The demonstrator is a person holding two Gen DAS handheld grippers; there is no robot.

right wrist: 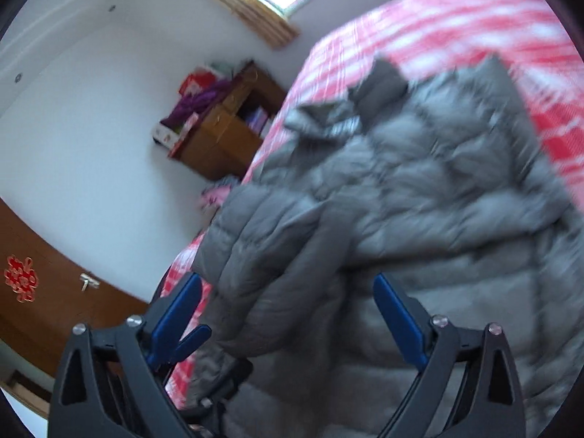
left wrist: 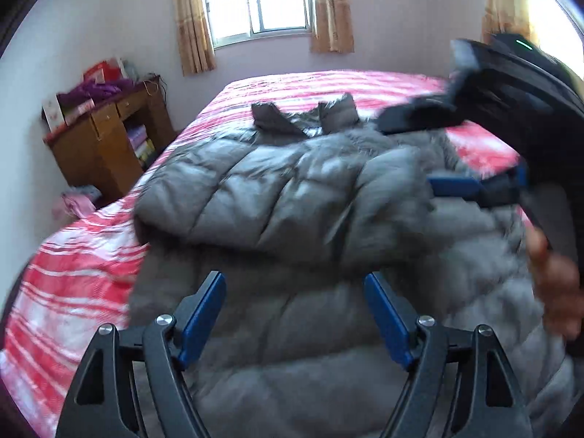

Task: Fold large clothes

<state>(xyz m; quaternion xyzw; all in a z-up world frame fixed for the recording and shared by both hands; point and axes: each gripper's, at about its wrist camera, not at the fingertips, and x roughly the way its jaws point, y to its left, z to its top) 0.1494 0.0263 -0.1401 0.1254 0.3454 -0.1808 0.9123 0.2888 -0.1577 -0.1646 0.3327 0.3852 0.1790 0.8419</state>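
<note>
Grey quilted puffer jacket (left wrist: 292,189) lies on the red-and-white striped bed (left wrist: 73,292), sleeve seemingly folded across; left gripper (left wrist: 294,314) and right gripper (right wrist: 288,314) both released, fingers empty. Next: regrasp an edge, fold again.

No readable text, brand or number anywhere; only sign is a red knot-shaped paper ornament (right wrist: 20,278) stuck on the brown wooden door (right wrist: 54,303), and printing on the red-and-white cardboard boxes (left wrist: 58,111) is too blurred.
</note>
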